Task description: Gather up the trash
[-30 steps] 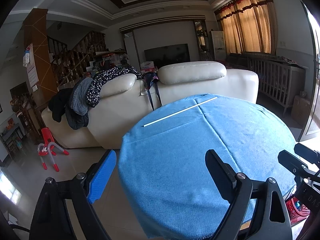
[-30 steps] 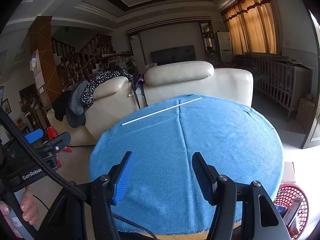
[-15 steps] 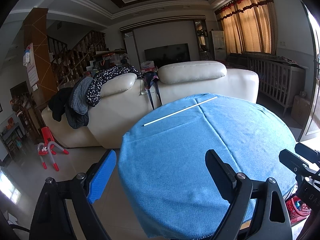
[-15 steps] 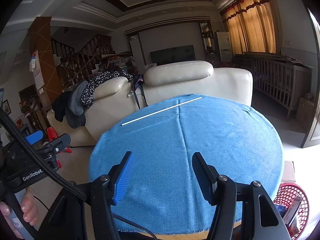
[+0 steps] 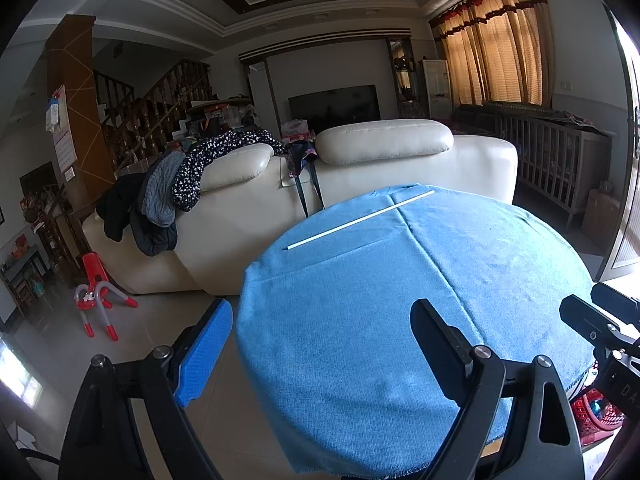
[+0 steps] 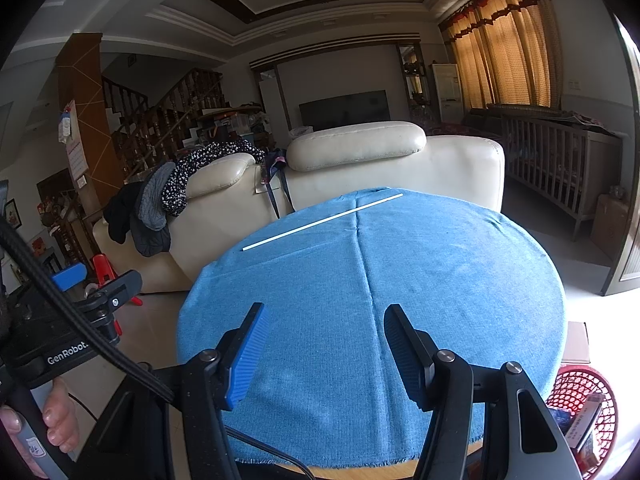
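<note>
A long thin white stick (image 5: 360,220) lies on the far side of a round table with a blue cloth (image 5: 420,300); it also shows in the right wrist view (image 6: 322,222) on the cloth (image 6: 400,280). A red mesh basket (image 6: 582,400) holding packets stands on the floor at the table's right; its rim shows in the left wrist view (image 5: 596,412). My left gripper (image 5: 320,344) is open and empty over the table's near left edge. My right gripper (image 6: 324,344) is open and empty over the near edge.
A cream sofa (image 6: 360,168) draped with clothes (image 6: 160,204) stands just behind the table. A red and grey child's toy (image 5: 96,304) is on the floor at left. A wooden crib (image 6: 560,160) and curtains are at right.
</note>
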A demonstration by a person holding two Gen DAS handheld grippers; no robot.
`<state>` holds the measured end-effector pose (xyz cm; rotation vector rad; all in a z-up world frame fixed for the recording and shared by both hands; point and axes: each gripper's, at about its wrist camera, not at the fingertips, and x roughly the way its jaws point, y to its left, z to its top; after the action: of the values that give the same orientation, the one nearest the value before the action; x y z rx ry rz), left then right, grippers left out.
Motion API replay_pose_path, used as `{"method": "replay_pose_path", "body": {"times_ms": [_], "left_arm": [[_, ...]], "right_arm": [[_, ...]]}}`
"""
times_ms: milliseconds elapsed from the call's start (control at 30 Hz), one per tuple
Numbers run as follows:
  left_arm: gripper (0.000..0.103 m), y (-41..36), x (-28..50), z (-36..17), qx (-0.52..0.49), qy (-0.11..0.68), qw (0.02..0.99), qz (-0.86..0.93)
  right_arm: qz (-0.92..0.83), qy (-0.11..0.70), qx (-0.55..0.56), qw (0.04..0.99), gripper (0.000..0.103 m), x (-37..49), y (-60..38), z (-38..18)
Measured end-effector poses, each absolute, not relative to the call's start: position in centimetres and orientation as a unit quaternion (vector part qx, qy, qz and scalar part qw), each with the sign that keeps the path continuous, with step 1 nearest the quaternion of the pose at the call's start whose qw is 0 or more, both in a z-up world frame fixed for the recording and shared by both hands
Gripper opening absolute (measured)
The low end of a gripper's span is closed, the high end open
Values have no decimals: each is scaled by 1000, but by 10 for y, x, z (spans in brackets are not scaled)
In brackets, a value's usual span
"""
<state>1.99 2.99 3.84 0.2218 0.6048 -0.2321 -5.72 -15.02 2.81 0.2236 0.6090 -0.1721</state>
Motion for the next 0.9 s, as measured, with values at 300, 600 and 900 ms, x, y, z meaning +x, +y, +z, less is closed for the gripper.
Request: {"method": "replay_pose_path", "body": {"times_ms": [300,600,900], "left_arm": [[91,31,19,37,109,298,941,-115],[91,32,19,35,110,300,941,-115],[91,33,20,33,110,301,940,-116]], "right_arm": [[-85,299,109,944,64,-57,-150,28],[-88,300,109,944,64,-57,-151,27],[-88,302,110,943,64,-55,-151,26]]}}
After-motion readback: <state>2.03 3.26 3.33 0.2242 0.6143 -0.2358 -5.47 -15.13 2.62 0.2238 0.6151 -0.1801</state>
